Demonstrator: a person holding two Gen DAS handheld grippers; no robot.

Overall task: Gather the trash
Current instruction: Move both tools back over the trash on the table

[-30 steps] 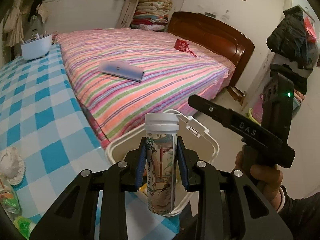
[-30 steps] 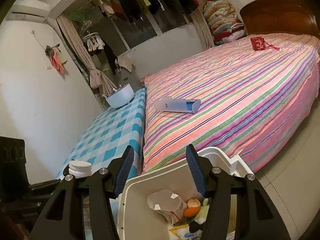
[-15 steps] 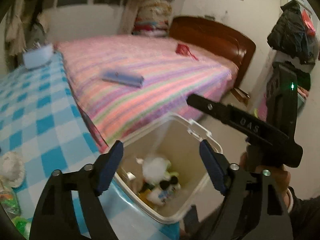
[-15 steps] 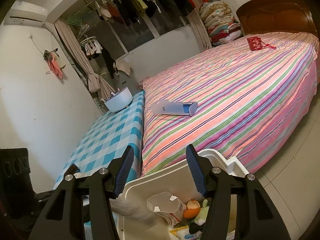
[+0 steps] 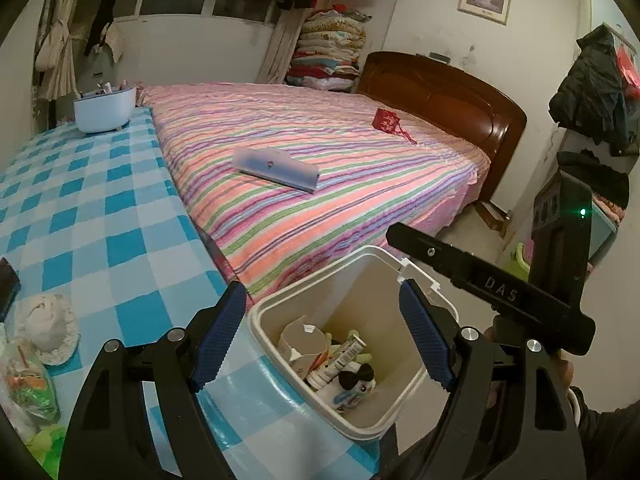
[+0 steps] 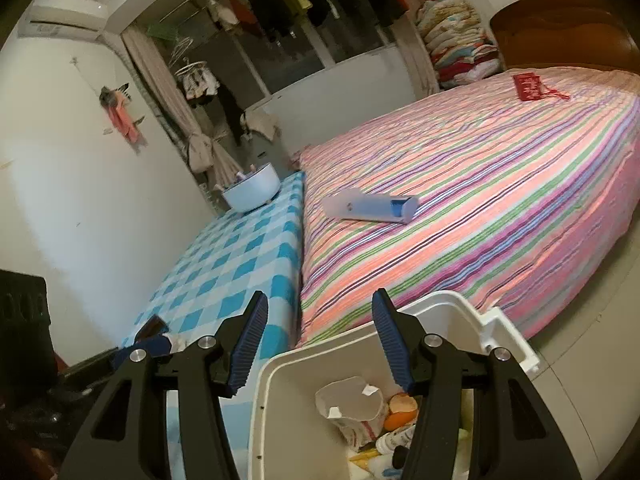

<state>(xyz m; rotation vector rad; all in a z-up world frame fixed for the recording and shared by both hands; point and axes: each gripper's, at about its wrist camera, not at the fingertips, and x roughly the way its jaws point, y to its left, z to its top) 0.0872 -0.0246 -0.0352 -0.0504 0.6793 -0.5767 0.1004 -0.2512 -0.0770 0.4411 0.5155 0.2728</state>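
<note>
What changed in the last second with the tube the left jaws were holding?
The left gripper has just been opening and let the tube go; it now lies in the white bin among the other trash, nothing between the jaws. The right gripper kept its place over the bin, empty.

the bin's (image 6: pixel 472 312) lower part is cut off by the right wrist view's edge; the tube's (image 5: pixel 340 360) label cannot be read.

The left gripper (image 5: pixel 322 334) has just opened wide, empty; the right gripper (image 6: pixel 318 344) stands half-open, empty.
</note>
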